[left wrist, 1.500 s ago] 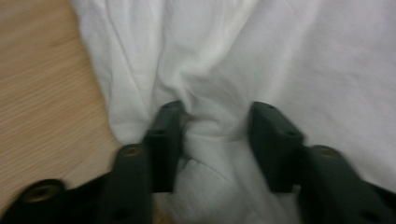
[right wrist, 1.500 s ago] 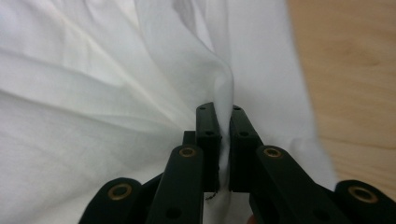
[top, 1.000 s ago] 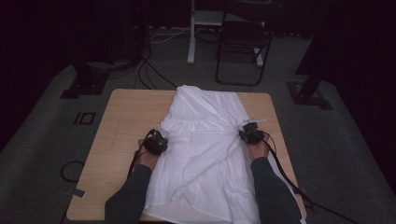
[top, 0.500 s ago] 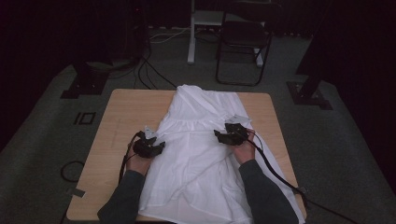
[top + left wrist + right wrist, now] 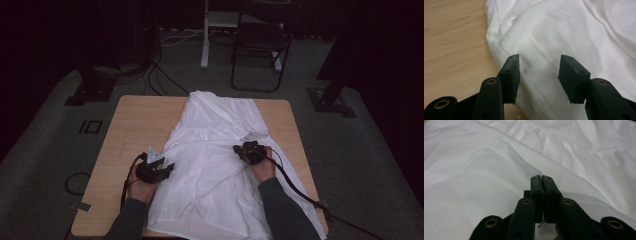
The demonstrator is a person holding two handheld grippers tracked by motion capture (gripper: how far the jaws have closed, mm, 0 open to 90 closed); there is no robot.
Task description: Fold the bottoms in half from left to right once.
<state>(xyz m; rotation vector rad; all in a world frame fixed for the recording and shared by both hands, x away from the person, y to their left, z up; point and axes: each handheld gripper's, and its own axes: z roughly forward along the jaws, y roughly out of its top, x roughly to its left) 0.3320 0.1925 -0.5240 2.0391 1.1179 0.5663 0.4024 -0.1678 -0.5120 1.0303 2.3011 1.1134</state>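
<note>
On the table [image 5: 130, 130] the white dress [image 5: 215, 150] lies flat, hem toward you. Your left gripper [image 5: 539, 67] sits at its left edge, jaws just been widening, gaping over cloth, gripping nothing. Your right gripper [image 5: 541, 182] rests on the dress's right side, jaws just snapped together, no fold visibly pinched.

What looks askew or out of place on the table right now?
Nothing damaged or spilled. The white garment lies creased, its hem hanging over the near edge of the table. The right gripper is shut with no cloth between its jaws.
</note>
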